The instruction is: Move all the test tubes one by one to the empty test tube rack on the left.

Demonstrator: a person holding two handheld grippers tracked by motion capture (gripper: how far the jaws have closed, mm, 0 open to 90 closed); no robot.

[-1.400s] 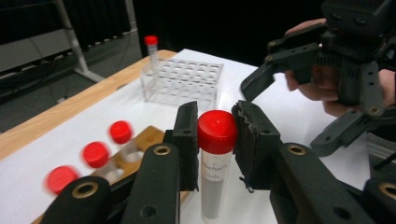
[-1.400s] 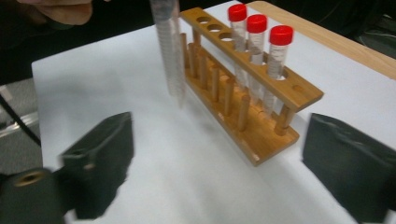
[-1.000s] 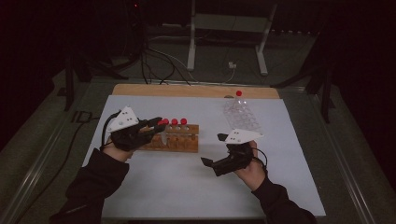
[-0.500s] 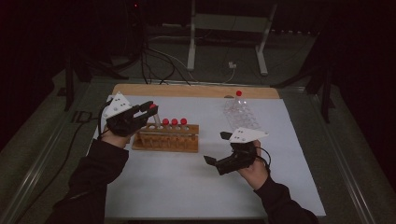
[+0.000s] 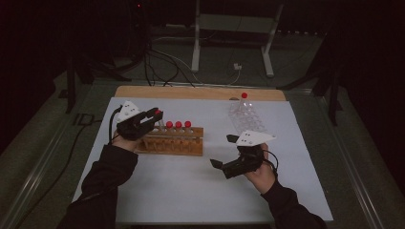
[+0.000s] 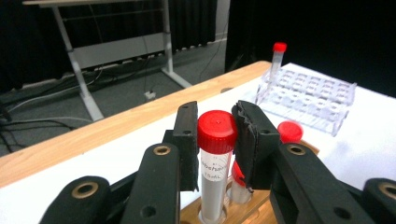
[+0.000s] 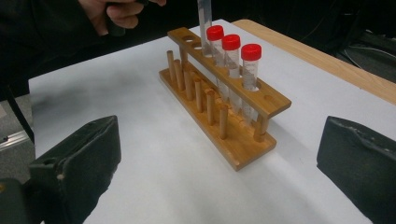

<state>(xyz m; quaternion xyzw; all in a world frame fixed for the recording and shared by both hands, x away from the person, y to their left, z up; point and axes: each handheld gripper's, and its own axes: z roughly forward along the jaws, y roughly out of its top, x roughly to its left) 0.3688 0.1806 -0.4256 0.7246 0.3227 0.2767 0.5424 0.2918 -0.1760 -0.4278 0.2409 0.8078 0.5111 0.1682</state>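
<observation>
Left claw (image 6: 217, 135), clamped on a red-capped tube (image 6: 215, 163), is lowering it into the wooden rack (image 5: 169, 143); earlier it hovered higher. Right claw (image 5: 229, 155) is idling wide open, empty.

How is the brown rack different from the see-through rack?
The wooden rack is brown and solid; the clear plastic rack is see-through. The wooden rack carries several red-capped tubes in a row, and the left gripper is shut on one of them; the clear plastic rack carries a single tube at its far end. The wooden rack sits nearer the left hand, the clear plastic rack farther right. Both hold tubes upright.
</observation>
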